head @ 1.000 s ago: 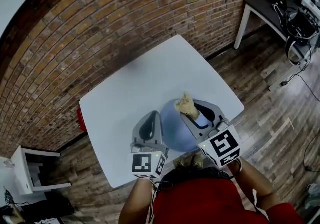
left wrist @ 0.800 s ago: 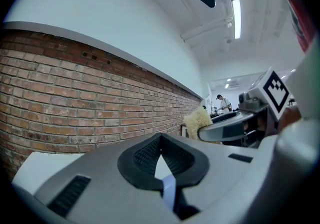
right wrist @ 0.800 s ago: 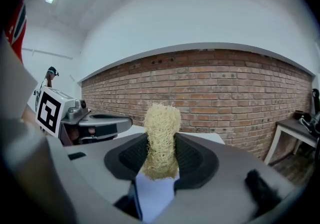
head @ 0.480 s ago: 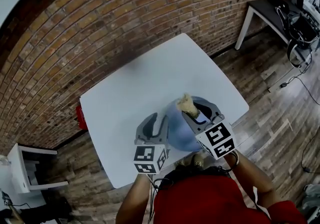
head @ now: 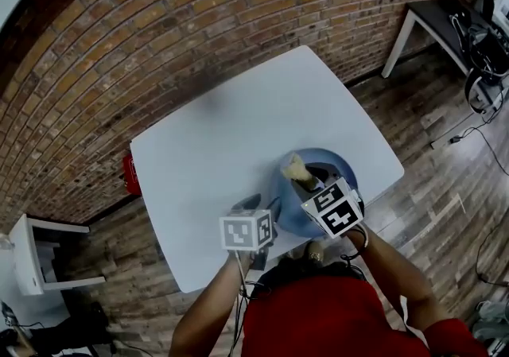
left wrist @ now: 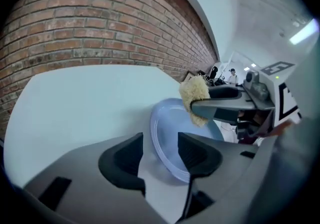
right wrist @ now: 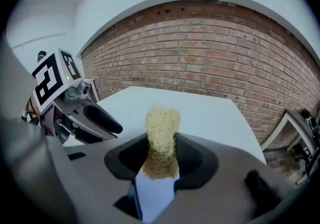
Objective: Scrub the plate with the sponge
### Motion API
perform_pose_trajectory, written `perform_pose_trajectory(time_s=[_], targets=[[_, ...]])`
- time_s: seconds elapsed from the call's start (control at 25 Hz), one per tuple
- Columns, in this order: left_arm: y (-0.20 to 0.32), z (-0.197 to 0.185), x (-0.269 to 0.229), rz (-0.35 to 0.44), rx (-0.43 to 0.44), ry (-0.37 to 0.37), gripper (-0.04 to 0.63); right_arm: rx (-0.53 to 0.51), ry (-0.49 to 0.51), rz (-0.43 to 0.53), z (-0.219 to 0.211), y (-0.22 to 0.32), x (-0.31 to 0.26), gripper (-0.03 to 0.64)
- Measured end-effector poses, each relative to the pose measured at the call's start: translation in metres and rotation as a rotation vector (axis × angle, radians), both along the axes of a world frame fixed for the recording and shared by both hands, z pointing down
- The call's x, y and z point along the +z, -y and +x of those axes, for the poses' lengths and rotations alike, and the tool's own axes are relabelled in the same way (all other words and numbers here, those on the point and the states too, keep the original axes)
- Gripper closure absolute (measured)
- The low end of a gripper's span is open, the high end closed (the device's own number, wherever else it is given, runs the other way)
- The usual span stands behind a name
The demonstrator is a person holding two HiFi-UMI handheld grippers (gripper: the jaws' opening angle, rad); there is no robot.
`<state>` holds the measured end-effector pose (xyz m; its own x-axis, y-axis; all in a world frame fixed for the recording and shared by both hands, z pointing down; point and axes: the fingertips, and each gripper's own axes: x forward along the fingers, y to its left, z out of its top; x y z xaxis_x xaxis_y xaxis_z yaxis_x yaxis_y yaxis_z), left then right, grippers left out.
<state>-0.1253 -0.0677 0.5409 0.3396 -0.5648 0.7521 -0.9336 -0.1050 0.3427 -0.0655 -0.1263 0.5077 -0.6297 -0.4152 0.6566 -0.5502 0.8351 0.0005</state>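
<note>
Round blue plate point(head: 288, 203): left hand-held gripper point(left wrist: 160, 153) is opening around its eight-o'clock rim. Right hand-held gripper point(right wrist: 161, 155) pinches coarse yellow sponge point(right wrist: 161, 133) at eleven o'clock. Scrubbing looks paused; the next move probably needs a fresh hold.

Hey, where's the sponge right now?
In the head view the sponge sits right of centre, clamped in the jaws of the right gripper, over the blue plate at the white table's near edge.

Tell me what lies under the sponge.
The blue plate lies below the sponge, which the right gripper clamps. Whether the sponge touches it is unclear; the gripper covers part of the plate.
</note>
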Motion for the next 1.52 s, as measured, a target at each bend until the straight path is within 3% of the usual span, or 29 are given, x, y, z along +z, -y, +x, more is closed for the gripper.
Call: perform_pose_trajectory(time_s=[0.32, 0.4, 0.68, 0.76, 1.0, 1.52], targets=[[-0.006, 0.002, 0.035, -0.130, 0.014, -0.015, 0.412, -0.045, -0.118, -0.091, -0.012, -0.009, 0.042, 0.456], [-0.005, 0.002, 0.036, -0.138, 0.011, -0.010, 0.453, -0.051, -0.125, -0.103, -0.015, -0.010, 0.048, 0.456], [-0.005, 0.006, 0.041, -0.168, 0.011, -0.023, 0.481, -0.067, -0.124, -0.136, -0.027, -0.012, 0.060, 0.456], [-0.005, 0.005, 0.042, -0.171, 0.000, -0.008, 0.517, -0.071, -0.124, -0.137, -0.030, -0.011, 0.061, 0.456], [-0.004, 0.004, 0.043, -0.181, -0.060, -0.013, 0.534, -0.072, -0.123, -0.142, -0.030, -0.003, 0.064, 0.456], [-0.002, 0.001, 0.043, -0.168, -0.110, 0.013, 0.543, 0.112, -0.189, -0.105, 0.057, 0.051, 0.067, 0.456]])
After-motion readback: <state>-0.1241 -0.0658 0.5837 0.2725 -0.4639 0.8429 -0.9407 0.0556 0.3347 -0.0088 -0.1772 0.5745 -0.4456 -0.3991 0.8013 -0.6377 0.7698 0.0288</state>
